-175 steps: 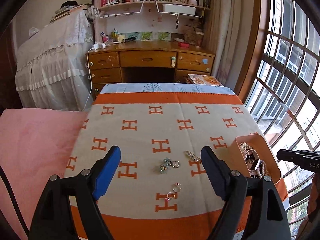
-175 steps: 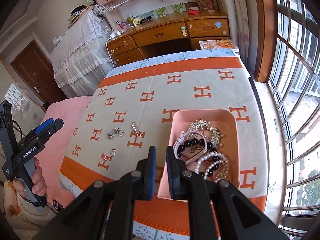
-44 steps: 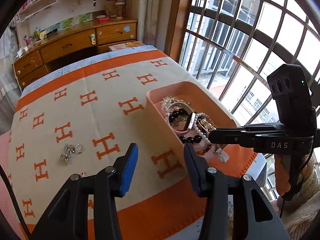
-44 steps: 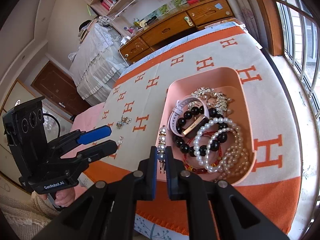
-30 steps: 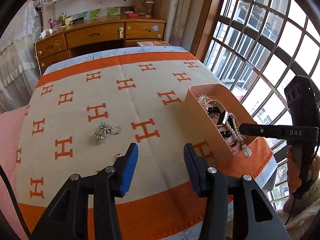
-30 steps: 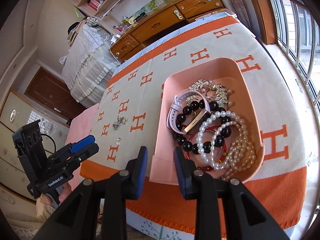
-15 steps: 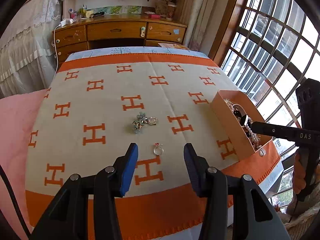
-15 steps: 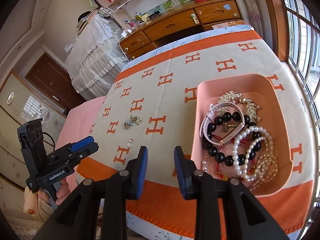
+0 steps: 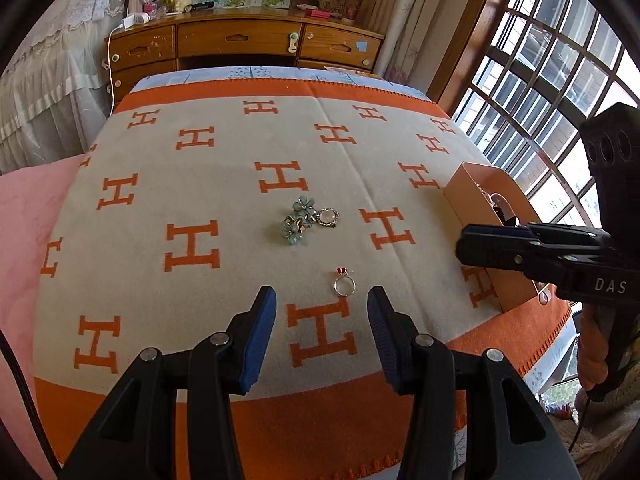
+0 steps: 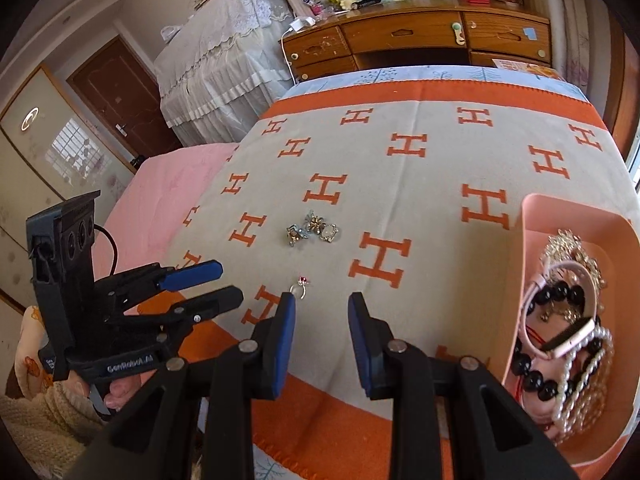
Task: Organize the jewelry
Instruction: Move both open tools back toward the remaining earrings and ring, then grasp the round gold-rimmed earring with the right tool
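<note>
Left gripper (image 9: 322,300) hovers near ring (image 9: 344,282).

— How is the light?

— Bright daylight comes through the barred window (image 9: 532,80) on the right; its panes are blown out white. The blanket (image 9: 224,184) is evenly lit, with soft, faint shadows.

— Any glare?

— A sheen lies on the far wooden desk (image 10: 404,36).

— Is it sharp?

— Mostly. The ring (image 9: 344,283) is crisp; the far shelves look softer.

— And the edges?

— Fisheye bending curves the window bars, and black vignette fills the corners of both views.
</note>
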Demonstrator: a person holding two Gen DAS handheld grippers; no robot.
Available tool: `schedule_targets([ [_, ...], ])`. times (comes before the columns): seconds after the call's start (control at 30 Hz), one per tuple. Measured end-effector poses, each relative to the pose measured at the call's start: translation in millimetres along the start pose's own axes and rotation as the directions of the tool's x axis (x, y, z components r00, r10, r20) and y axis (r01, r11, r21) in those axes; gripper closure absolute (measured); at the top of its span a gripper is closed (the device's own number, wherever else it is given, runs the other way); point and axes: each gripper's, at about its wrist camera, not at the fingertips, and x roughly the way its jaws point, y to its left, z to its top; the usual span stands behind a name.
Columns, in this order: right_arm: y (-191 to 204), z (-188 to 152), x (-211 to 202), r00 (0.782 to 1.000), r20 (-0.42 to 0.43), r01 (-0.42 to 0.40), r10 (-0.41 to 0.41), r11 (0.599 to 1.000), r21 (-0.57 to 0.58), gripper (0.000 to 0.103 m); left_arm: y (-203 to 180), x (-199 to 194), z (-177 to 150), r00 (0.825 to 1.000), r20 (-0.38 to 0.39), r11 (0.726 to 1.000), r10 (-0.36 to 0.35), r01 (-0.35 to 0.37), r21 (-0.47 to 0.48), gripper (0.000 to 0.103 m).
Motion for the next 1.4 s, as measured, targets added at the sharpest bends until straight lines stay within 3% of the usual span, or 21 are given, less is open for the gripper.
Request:
schedule_targets([
  [0.23, 1, 44, 54, 0.993, -0.117, 0.014, -0.018, 0.999, -0.042, 0.076, -10, 22, -3, 0.999, -0.033, 1.000, -0.017, 0.017, 0.001, 0.057],
  [0.47, 5, 57, 88, 0.980, -0.187, 0.046, -0.062, 0.995, -0.089, 0.076, -1, 20, -8, 0.999, -0.032, 0.999, -0.014, 0.013, -0.033, 0.057],
  [0.63, 19, 49, 103, 0.971, -0.201, 0.092, -0.128, 0.979, -0.183, 0.076, 6, 19, -11, 0.999, -0.037, 0.999, -0.012, 0.010, -0.045, 0.057],
  [0.73, 30, 45, 104, 0.970, -0.162, 0.133, -0.179, 0.956, -0.260, 0.076, 8, 18, -12, 0.999, -0.037, 0.999, -0.014, 0.012, -0.053, 0.057],
  [0.87, 34, 42, 104, 0.967, -0.113, 0.183, -0.228, 0.931, -0.315, 0.088, 9, 18, -12, 0.999, -0.039, 0.998, -0.020, 0.018, -0.059, 0.057],
  [1.07, 27, 41, 100, 0.972, -0.104, 0.172, -0.211, 0.940, -0.295, 0.089, 8, 20, -12, 0.999, -0.044, 0.999, -0.025, 0.022, -0.049, 0.057],
  [1.23, 14, 36, 89, 0.981, -0.116, 0.129, -0.155, 0.969, -0.211, 0.089, 5, 24, -9, 0.998, -0.050, 0.999, -0.028, 0.026, -0.040, 0.057],
  [1.4, -6, 27, 55, 0.994, -0.073, 0.077, -0.085, 0.991, -0.107, 0.089, -7, 32, -4, 0.998, -0.055, 0.999, -0.031, 0.031, -0.011, 0.057],
])
